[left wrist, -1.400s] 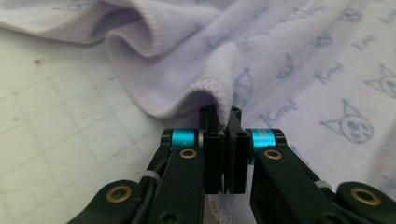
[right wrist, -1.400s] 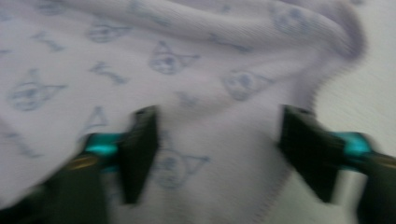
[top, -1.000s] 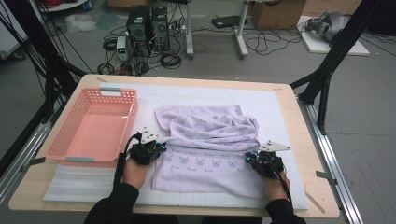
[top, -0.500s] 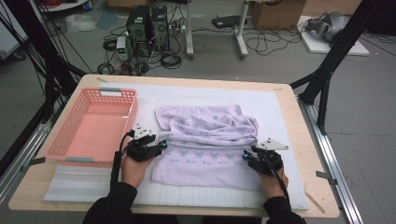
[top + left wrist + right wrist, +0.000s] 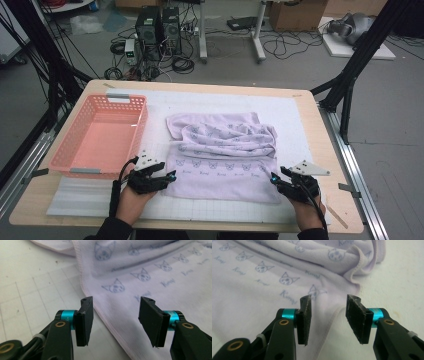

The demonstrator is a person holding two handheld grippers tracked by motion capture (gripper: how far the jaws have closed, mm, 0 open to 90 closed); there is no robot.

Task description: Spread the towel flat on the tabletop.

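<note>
Both claws drawn back to towel near edge | left claw open astride hem | right claw open astride hem

Beyond the wooden table's far edge, grey floor carries two computer towers, tangled cables and black frame legs

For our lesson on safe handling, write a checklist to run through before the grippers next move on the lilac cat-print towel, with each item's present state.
1. Left gripper jaws open over the lilac cat-print towel's hem: ok.
2. Right gripper jaws open over the opposite hem: ok.
3. Towel held in either gripper: not ok.
4. Towel lying flat: not ok, far part bunched.
5. Pink plastic basket apart from the towel: ok.
6. Which towel layers are between the jaws: cannot tell.
</note>
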